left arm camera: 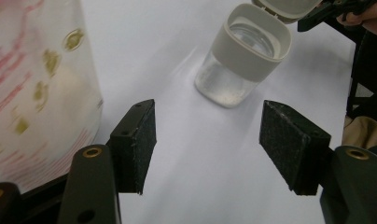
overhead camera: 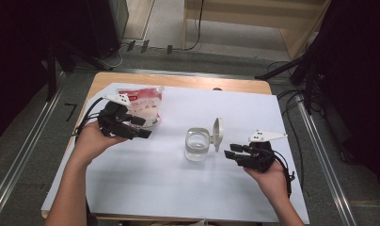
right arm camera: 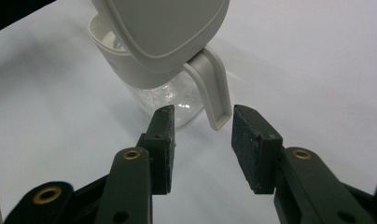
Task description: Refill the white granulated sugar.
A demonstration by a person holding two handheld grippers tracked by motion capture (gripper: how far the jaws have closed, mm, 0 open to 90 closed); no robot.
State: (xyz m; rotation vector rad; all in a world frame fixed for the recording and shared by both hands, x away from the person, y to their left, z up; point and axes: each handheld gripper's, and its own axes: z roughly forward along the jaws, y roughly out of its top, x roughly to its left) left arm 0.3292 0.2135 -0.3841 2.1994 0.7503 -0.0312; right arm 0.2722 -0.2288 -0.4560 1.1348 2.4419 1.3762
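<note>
A clear glass jar (overhead camera: 197,145) with a white collar stands at the middle of the white sheet, its hinged white lid (overhead camera: 217,133) flipped up on the right side. My right gripper (overhead camera: 230,150) is open just right of the jar. In the right gripper view its tips (right arm camera: 203,135) sit just short of the lid's latch tab (right arm camera: 215,95), holding nothing. My left gripper (overhead camera: 142,127) hovers open left of the jar, beside a red-and-white pouch (overhead camera: 140,104). In the left gripper view the jaws (left arm camera: 207,144) stand wide apart, with the jar (left arm camera: 242,63) ahead and the pouch (left arm camera: 35,93) close on the left.
The white sheet (overhead camera: 169,188) covers most of the wooden table (overhead camera: 178,81). Cables and dark stand legs (overhead camera: 296,66) lie on the floor beyond the far edge. A metal rail (overhead camera: 320,150) runs along the right side.
</note>
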